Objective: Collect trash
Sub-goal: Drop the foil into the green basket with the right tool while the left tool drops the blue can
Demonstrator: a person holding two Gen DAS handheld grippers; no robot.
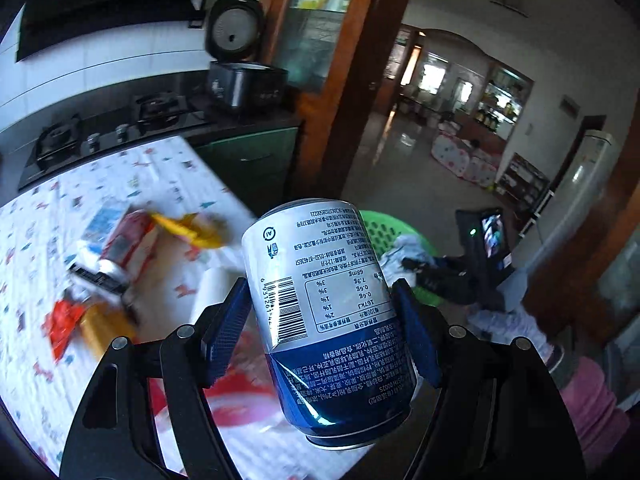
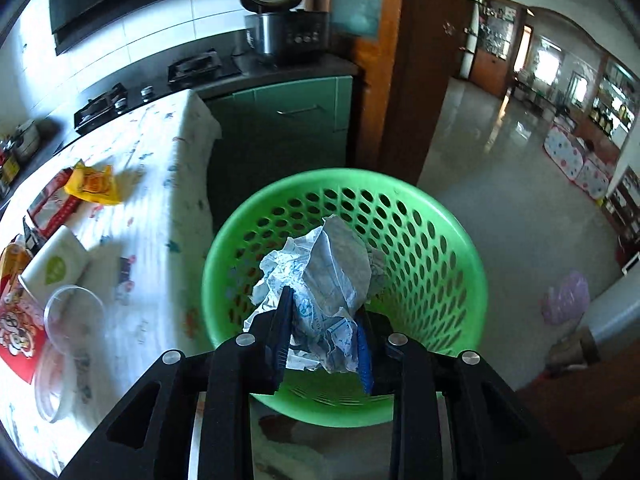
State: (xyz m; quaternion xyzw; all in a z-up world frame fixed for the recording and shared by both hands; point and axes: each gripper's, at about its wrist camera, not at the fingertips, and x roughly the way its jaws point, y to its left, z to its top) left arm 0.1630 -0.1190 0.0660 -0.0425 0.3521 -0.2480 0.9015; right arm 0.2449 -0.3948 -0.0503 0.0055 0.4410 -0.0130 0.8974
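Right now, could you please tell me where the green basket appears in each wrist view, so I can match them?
Left wrist view: the green basket peeks out right of centre, mostly hidden behind the can.
Right wrist view: it fills the centre, rim facing the camera, crumpled paper over it.
Shared landmark: the rice cooker with its lid up, on the counter.

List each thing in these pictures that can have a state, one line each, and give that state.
Left gripper: shut on the can.
Can: held off the table, dented near its lower end.
Right gripper: crumpled paper between its fingers.
Crumpled paper: above the basket.
Basket: upright.
Rice cooker: lid open.
Clear cup: lying on its side.
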